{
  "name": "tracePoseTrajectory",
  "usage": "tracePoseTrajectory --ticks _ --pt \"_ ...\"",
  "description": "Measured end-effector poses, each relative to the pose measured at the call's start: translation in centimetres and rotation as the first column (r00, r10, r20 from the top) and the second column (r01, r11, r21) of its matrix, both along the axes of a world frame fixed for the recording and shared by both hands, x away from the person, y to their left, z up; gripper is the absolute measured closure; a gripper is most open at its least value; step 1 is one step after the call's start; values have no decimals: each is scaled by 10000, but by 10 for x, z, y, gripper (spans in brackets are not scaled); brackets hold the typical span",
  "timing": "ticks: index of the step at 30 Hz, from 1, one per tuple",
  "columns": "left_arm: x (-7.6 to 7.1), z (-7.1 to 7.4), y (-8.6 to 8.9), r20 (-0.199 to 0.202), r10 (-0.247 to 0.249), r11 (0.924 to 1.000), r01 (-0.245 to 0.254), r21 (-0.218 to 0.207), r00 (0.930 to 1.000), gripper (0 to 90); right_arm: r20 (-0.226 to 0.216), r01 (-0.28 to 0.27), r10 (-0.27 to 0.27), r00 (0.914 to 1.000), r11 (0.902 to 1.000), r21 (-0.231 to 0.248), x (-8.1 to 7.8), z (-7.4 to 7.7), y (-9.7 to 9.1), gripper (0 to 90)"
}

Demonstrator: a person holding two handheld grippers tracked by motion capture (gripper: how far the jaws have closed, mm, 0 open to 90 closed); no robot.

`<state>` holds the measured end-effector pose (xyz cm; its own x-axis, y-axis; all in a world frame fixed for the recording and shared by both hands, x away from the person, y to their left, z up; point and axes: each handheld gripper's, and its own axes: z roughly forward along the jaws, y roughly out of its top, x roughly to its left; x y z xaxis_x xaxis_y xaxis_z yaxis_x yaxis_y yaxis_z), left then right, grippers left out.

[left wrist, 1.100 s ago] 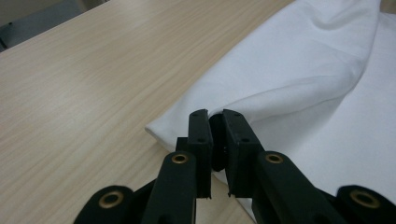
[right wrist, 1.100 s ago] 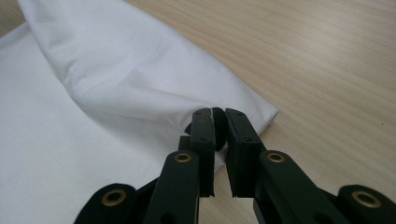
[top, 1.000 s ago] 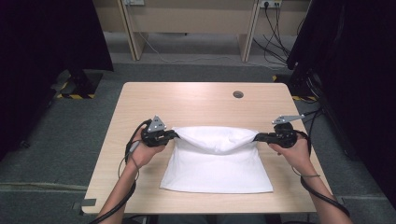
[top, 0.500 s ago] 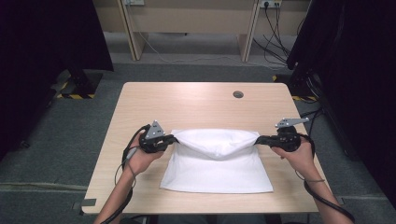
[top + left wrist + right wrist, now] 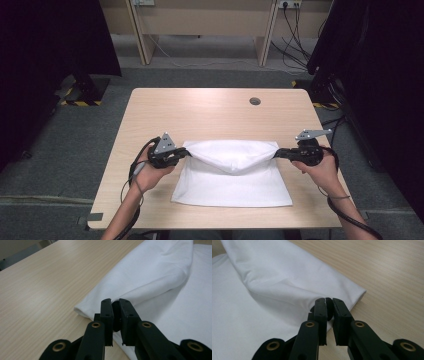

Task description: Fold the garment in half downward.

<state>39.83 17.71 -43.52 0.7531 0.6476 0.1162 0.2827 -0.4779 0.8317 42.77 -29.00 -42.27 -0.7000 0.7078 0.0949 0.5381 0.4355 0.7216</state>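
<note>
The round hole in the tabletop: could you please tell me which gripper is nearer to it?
Right. The right gripper holds the cloth's corner below and slightly right of the hole; the left gripper holds the opposite corner, farther off to the lower left.

Landmark: white cloth (image 5: 232,172), lying on the table (image 5: 200,110).
Beyond the cloth: bare tabletop up to a small round hole (image 5: 255,101); open for passing.
Left of the cloth: left gripper (image 5: 184,152) and hand block the corner.
Right of the cloth: right gripper (image 5: 278,153) blocks the corner.
Cloth's middle: raised sagging fold between the grippers.
</note>
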Motion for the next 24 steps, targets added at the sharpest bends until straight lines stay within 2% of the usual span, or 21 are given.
tracePoseTrajectory --ticks 24 --pt "-17 -1 3 85 -195 9998 194 110 9998 816 -33 -238 238 9997 9997 75 -17 -4 -4 835"
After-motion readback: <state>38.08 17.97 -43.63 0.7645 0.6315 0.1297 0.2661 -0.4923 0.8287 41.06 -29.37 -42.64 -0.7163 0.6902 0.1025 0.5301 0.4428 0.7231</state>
